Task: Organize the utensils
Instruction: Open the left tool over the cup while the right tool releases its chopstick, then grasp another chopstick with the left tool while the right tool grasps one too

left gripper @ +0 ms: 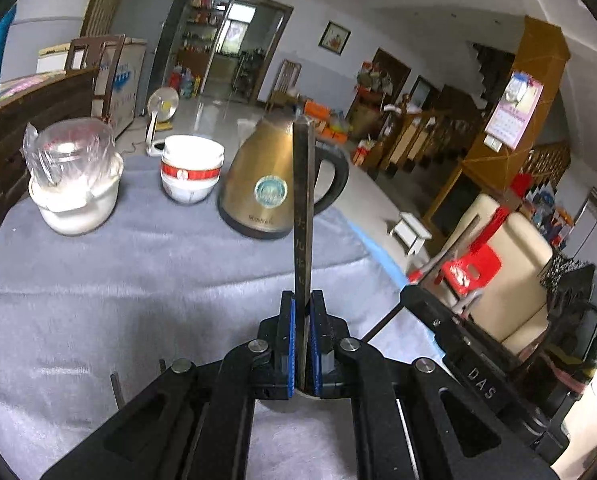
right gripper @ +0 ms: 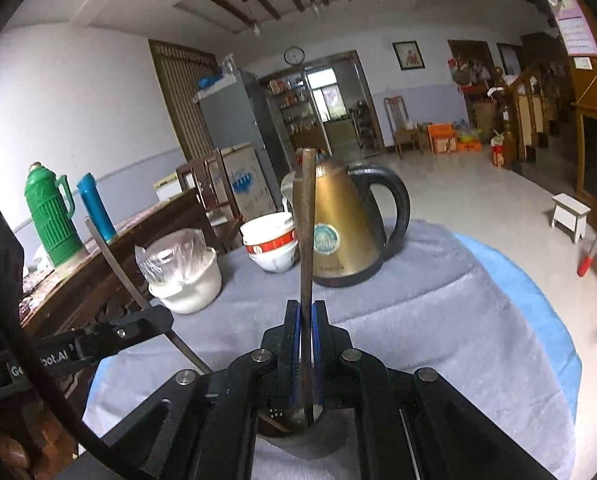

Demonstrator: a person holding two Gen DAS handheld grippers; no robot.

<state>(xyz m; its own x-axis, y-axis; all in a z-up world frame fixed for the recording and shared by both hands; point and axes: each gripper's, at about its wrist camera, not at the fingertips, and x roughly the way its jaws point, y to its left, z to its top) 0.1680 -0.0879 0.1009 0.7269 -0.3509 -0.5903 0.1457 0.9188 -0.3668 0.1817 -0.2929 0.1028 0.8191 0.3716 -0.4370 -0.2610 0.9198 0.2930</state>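
Left gripper: blue-padded fingers pinching a flat dark utensil handle, which stands straight up out of the clamp, so it can likely be steered end-first.
Right gripper: same story here, fingers squeezed on a second slim brown handle, also upright and centred between the pads.
Holder below: under each clamp a round dark holder peeks out; the lower ends of the handles seem to sit at its mouth, though whether they are going in or coming out cannot be told.
Cross view: from the right camera, the left tool shows at the left edge with its strip slanting up.
Surface: grey cloth over a blue under-layer, bare in the near part where both hands work.
Back row: gold kettle, stacked red-banded bowls and a white jar under a plastic bag sit well apart from the hands, out of the working lane.
Judgement: both utensils held, neither sorted yet; two long handles near together could knock each other.
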